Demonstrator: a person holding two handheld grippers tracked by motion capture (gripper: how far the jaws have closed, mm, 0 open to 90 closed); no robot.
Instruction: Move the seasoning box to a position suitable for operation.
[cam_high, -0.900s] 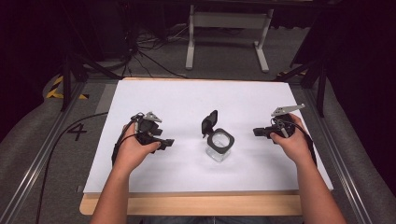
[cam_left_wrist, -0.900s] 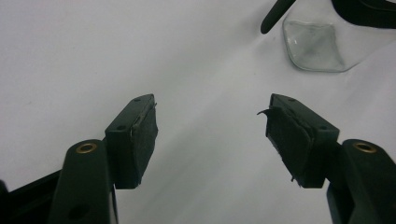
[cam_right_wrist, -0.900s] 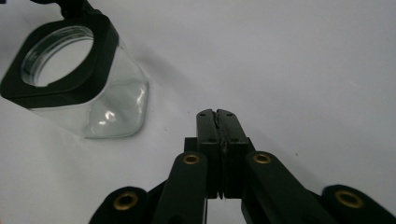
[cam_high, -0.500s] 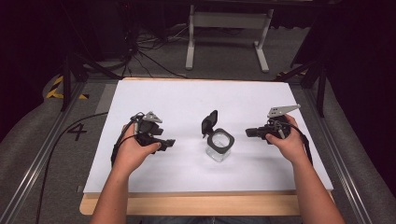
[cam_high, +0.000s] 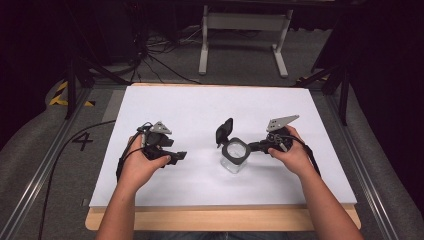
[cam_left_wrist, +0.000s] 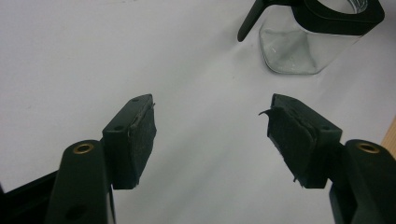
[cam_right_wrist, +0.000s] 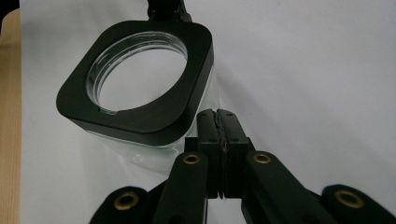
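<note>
White paper sheet (cam_high: 200, 107) spread over the table (cam_high: 225, 218), with bare wood peeking out at the near edge. On the left, left tongs (cam_high: 180, 156) held low over the sheet, spread wide apart with nothing between the pads, well apart from the jar. Same story in the left gripper view: bare white paper in the gap, jar (cam_left_wrist: 303, 46) up ahead and off to one side. Near the middle, see-through glass jar (cam_high: 234, 156) standing upright on the sheet, with a black square collar round its mouth and a black flip lid (cam_high: 225, 131) swung open, sticking up at the far side. Looks hollow inside. On the right, right tongs (cam_high: 252, 146) squeezed tight together, gripping nothing, tips right up against the jar's side just under the collar. Touching or only just beside it, cannot say. Possible trouble from here: too hard a push from those pinched tips, and then the jar sliding away on the smooth paper or tipping over. No help from the left tongs, too far off for a catch. Glass, so maybe a crack after a tumble. Also a bump on the open lid, flipping it shut by mistake.
</note>
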